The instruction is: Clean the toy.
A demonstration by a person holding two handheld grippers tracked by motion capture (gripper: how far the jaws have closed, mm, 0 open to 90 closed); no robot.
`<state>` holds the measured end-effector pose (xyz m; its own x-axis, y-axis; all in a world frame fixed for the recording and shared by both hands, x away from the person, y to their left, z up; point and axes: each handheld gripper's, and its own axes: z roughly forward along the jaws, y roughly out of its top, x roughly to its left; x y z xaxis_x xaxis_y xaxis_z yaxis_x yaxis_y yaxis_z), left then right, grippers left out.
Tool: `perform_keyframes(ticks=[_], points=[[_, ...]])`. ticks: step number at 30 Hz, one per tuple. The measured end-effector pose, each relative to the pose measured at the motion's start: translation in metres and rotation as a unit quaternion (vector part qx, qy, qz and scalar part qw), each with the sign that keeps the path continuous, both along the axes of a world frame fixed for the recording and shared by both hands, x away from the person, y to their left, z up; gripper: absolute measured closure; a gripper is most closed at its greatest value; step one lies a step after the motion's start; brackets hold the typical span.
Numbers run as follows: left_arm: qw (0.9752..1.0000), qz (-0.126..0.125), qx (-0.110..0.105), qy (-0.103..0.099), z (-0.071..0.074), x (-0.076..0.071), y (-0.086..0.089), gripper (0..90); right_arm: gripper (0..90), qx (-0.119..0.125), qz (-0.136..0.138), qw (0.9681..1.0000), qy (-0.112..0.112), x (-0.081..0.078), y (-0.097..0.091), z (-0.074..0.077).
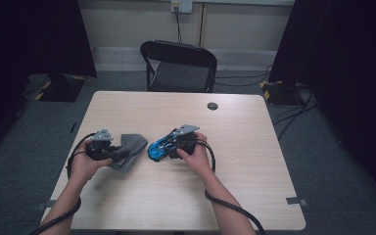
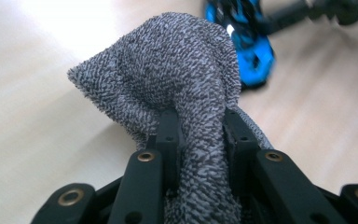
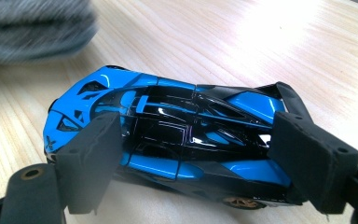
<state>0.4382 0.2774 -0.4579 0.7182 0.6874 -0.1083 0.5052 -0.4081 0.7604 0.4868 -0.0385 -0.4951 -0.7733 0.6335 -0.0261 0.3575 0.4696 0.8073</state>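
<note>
Two grippers are held over the wooden table [image 1: 186,196]. A grey cloth [image 2: 182,79] is squeezed tight between the jaws of the left gripper [image 2: 198,123], and it is bunched up just above the table. A blue and black toy car [image 3: 168,135] is clamped lengthwise by the right gripper [image 3: 205,163], and it sits near the cloth.
</note>
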Motion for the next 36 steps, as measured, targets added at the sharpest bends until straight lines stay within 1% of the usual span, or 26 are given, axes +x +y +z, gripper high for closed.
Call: perform_keyframes(ticks=[1, 2, 3, 5, 6, 7, 8, 11, 12, 13, 15, 16, 18, 19, 23, 25, 26, 27, 28, 29, 30, 31, 33, 34, 35, 36], points=[[1.0, 0.0, 0.001, -0.008, 0.004, 0.009, -0.003, 71.9, 16.8, -0.001, 0.001, 1.0, 0.0, 0.0, 0.0, 0.0], [1.0, -0.001, 0.0, -0.008, 0.005, 0.013, -0.006, 71.8, 16.8, -0.003, 0.001, 1.0, 0.002, 0.0, 0.0, 0.001], [1.0, -0.001, 0.0, -0.008, 0.005, 0.013, -0.006, 71.9, 16.8, -0.003, 0.001, 1.0, 0.002, 0.0, 0.0, 0.001], [1.0, 0.0, 0.0, -0.009, 0.006, 0.023, -0.011, 71.8, 16.8, -0.004, 0.001, 1.0, 0.002, 0.001, 0.0, 0.001], [0.9998, -0.003, 0.012, -0.013, 0.007, 0.033, -0.017, 71.7, 16.8, -0.003, 0.001, 1.0, 0.002, 0.001, 0.0, 0.001], [0.9999, -0.004, 0.013, -0.01, 0.008, 0.038, -0.02, 71.7, 16.8, -0.003, 0.001, 1.0, 0.002, 0.001, 0.0, 0.001], [0.9999, -0.004, 0.013, -0.01, 0.008, 0.038, -0.02, 71.7, 16.8, -0.003, 0.001, 1.0, 0.002, 0.0, 0.0, 0.001], [0.9999, -0.007, 0.012, -0.005, 0.009, 0.056, -0.032, 71.6, 17.0, -0.001, 0.003, 1.0, 0.001, 0.001, 0.0, 0.0], [0.9998, -0.008, 0.015, -0.006, 0.009, 0.06, -0.035, 71.6, 17.0, -0.001, 0.003, 1.0, 0.002, 0.001, -0.001, 0.0], [0.9998, -0.008, 0.015, -0.006, 0.009, 0.06, -0.035, 71.6, 17.0, -0.001, 0.003, 1.0, 0.002, 0.001, -0.001, 0.001], [0.9997, -0.009, 0.02, -0.008, 0.008, 0.068, -0.041, 71.6, 17.1, -0.003, 0.004, 1.0, 0.003, 0.002, -0.001, 0.001], [0.9998, -0.01, 0.015, -0.009, 0.005, 0.076, -0.047, 70.8, 17.4, -0.001, 0.006, 1.0, 0.003, 0.002, -0.002, 0.001], [0.9999, -0.01, 0.01, -0.007, 0.001, 0.083, -0.054, 70.8, 17.5, 0.001, 0.007, 1.0, 0.003, 0.003, -0.003, 0.0], [0.9999, -0.01, 0.01, -0.007, 0.001, 0.083, -0.054, 70.8, 17.5, 0.001, 0.007, 1.0, 0.003, 0.003, -0.003, 0.0], [0.9997, -0.013, 0.019, -0.004, -0.007, 0.095, -0.069, 70.9, 17.5, 0.001, 0.007, 1.0, 0.002, 0.003, -0.004, 0.0], [0.9996, -0.014, 0.023, -0.005, -0.011, 0.099, -0.078, 70.9, 17.5, 0.001, 0.007, 1.0, 0.002, 0.003, -0.004, 0.0], [0.9994, -0.021, 0.027, -0.004, -0.013, 0.103, -0.086, 70.9, 17.5, 0.001, 0.007, 1.0, 0.003, 0.003, -0.004, 0.0], [0.9994, -0.021, 0.027, -0.004, -0.013, 0.103, -0.086, 70.9, 17.5, 0.001, 0.007, 1.0, 0.003, 0.003, -0.004, 0.0], [0.9993, -0.025, 0.029, -0.002, -0.014, 0.106, -0.094, 70.9, 17.5, 0.0, 0.007, 1.0, 0.003, 0.003, -0.004, 0.001], [0.9993, -0.025, 0.029, -0.002, -0.014, 0.106, -0.094, 70.9, 17.5, 0.0, 0.007, 1.0, 0.003, 0.003, -0.004, 0.001], [0.9992, -0.027, 0.03, -0.002, -0.016, 0.108, -0.098, 70.9, 17.5, 0.0, 0.007, 1.0, 0.003, 0.003, -0.004, 0.001], [0.9986, -0.033, 0.04, -0.001, -0.019, 0.109, -0.104, 70.8, 17.5, 0.002, 0.008, 1.0, 0.002, 0.003, -0.004, 0.0], [0.9985, -0.034, 0.043, -0.005, -0.02, 0.109, -0.107, 70.5, 17.5, 0.003, 0.008, 1.0, 0.001, 0.003, -0.004, 0.0], [0.9984, -0.035, 0.045, -0.002, -0.022, 0.109, -0.11, 70.1, 17.5, 0.003, 0.008, 1.0, 0.0, 0.003, -0.004, 0.0], [0.998, -0.037, 0.051, -0.002, -0.024, 0.109, -0.111, 69.6, 17.5, 0.003, 0.008, 1.0, 0.001, 0.003, -0.004, 0.0], [0.9977, -0.044, 0.052, -0.002, -0.028, 0.109, -0.114, 69.5, 17.5, 0.001, 0.008, 1.0, 0.002, 0.003, -0.004, 0.0]])
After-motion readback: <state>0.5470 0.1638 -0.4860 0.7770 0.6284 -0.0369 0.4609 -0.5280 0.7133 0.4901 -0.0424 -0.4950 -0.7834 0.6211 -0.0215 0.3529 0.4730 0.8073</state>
